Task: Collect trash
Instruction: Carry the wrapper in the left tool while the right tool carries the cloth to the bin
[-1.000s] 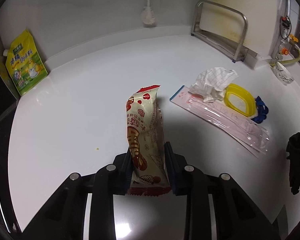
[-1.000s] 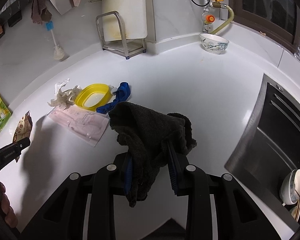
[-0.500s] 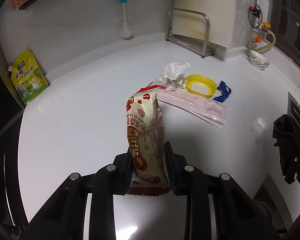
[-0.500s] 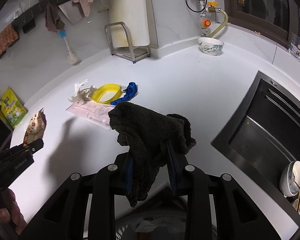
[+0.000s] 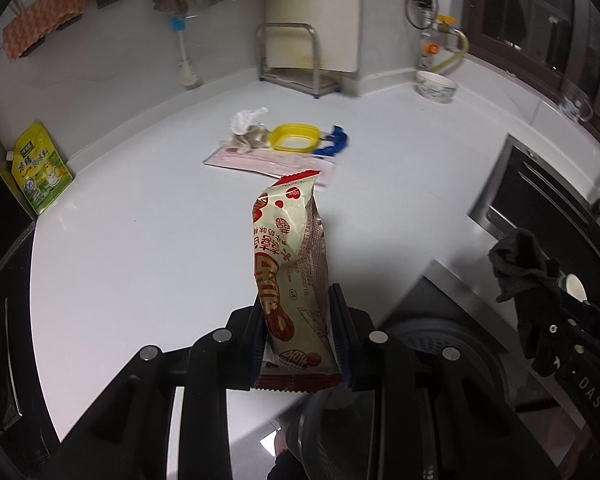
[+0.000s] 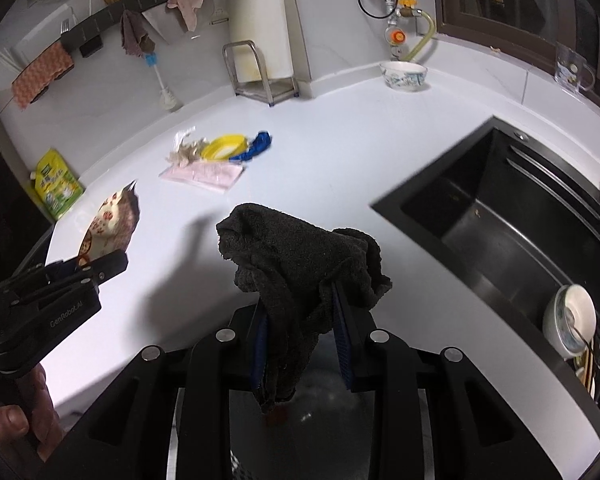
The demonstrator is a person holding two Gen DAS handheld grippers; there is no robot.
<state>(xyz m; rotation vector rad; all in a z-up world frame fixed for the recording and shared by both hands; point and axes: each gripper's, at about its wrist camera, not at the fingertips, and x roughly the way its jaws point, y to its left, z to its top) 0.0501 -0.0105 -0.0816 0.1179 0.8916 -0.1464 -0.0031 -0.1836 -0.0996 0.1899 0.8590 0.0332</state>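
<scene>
My left gripper [image 5: 300, 344] is shut on a cream and red snack wrapper [image 5: 290, 264], held upright off the counter's front edge; it also shows in the right wrist view [image 6: 108, 220]. My right gripper [image 6: 302, 344] is shut on a black cloth [image 6: 300, 256], which also shows in the left wrist view [image 5: 528, 280]. Both are held above a dark round bin [image 5: 432, 344] below the counter edge. On the white counter [image 5: 140, 240] lie a pink plastic package [image 5: 272, 162], crumpled paper [image 5: 246, 130], a yellow lid [image 5: 294, 140] and a blue scrap [image 5: 334, 144].
A green pouch [image 5: 40, 168] leans at the counter's left end. A metal rack [image 5: 290, 60], a bottle brush [image 5: 186, 64] and a bowl [image 5: 436, 86] stand along the back. A black sink [image 6: 500, 216] with dishes [image 6: 570, 320] is at the right.
Both grippers have pulled back from the counter toward its front edge with their loads still held. The bin has come into view below them.
</scene>
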